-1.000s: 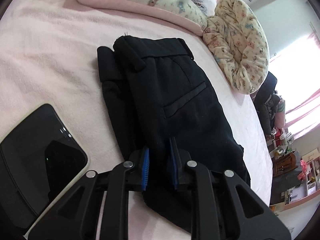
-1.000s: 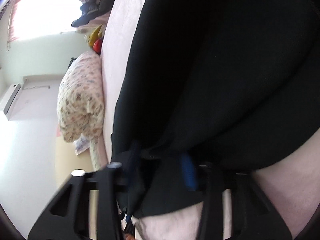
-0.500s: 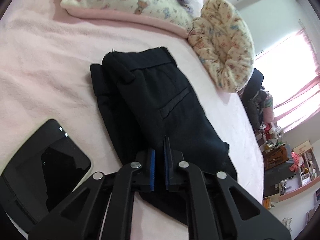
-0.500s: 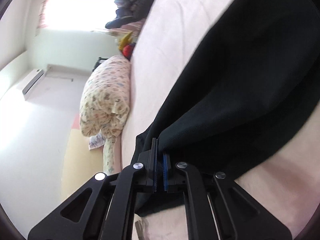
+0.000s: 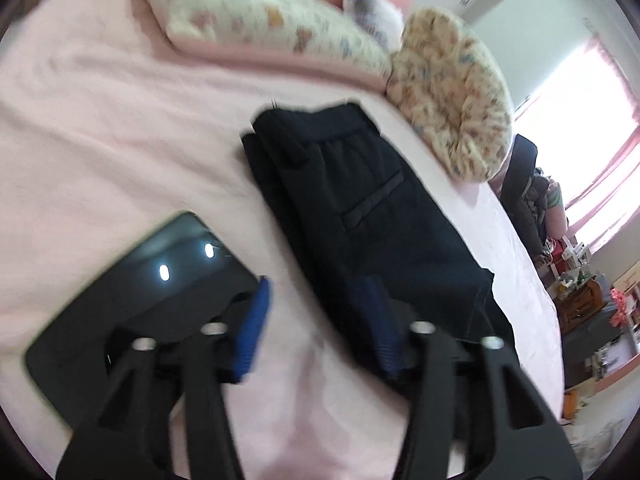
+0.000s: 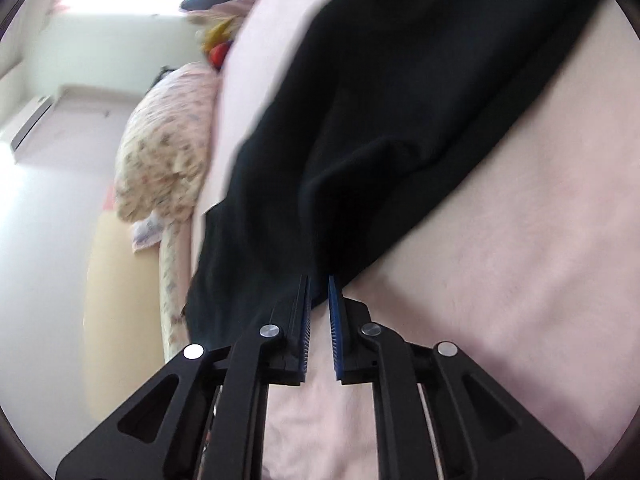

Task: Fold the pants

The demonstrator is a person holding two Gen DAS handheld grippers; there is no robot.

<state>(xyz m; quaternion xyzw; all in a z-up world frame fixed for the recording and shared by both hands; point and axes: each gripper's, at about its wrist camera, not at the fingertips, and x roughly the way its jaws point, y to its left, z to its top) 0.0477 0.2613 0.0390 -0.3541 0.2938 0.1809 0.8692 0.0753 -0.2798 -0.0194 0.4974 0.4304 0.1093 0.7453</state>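
The black pants (image 5: 360, 208) lie folded on the pink bed sheet (image 5: 120, 140), waistband at the far end and a back pocket slit facing up. My left gripper (image 5: 316, 320) is open above the near end of the pants, holding nothing. In the right wrist view the pants (image 6: 400, 120) fill the upper middle. My right gripper (image 6: 318, 300) has its jaws a narrow gap apart at the edge of the black cloth, which bunches toward the fingertips. I cannot tell whether cloth is still pinched.
A black tablet (image 5: 132, 292) lies on the sheet left of the pants, under my left finger. Patterned pillows (image 5: 280, 28) and a round cushion (image 5: 452, 92) sit at the bed's head. Furniture and clutter (image 5: 580, 300) stand beyond the bed's right edge.
My left gripper has opened wide, let go of the pants and drawn back. My right gripper's jaws have parted slightly from fully shut, and it has pulled back from the cloth.
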